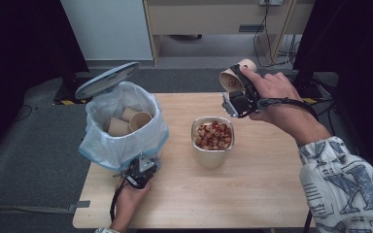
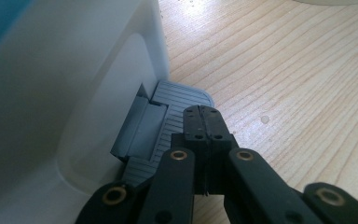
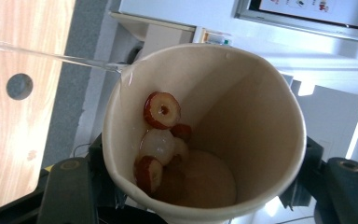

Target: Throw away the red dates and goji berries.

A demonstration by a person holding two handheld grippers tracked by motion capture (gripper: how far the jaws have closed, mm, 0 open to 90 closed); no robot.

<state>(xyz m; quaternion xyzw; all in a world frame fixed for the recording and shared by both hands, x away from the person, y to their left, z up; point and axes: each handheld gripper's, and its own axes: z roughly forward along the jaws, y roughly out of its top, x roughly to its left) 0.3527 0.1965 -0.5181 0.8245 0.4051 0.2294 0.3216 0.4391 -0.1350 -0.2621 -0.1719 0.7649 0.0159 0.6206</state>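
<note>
The right gripper (image 1: 238, 92) clasps a paper cup (image 1: 234, 75), tipped sideways at one o'clock from the steel bowl (image 1: 212, 154). The left gripper (image 2: 204, 122), jaws clenched empty, presses the bin's pedal (image 2: 168, 109).

The left gripper (image 1: 141, 171) sits low near the worktop's front left corner, jaws closed together and empty, while the right gripper (image 1: 236, 92) is raised over the back edge, jaws clamped, forearm angled inward.

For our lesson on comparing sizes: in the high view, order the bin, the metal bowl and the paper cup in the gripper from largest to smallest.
1. Bin
2. Metal bowl
3. Paper cup, though it is raised toward the camera, so its size is less sure.
</note>
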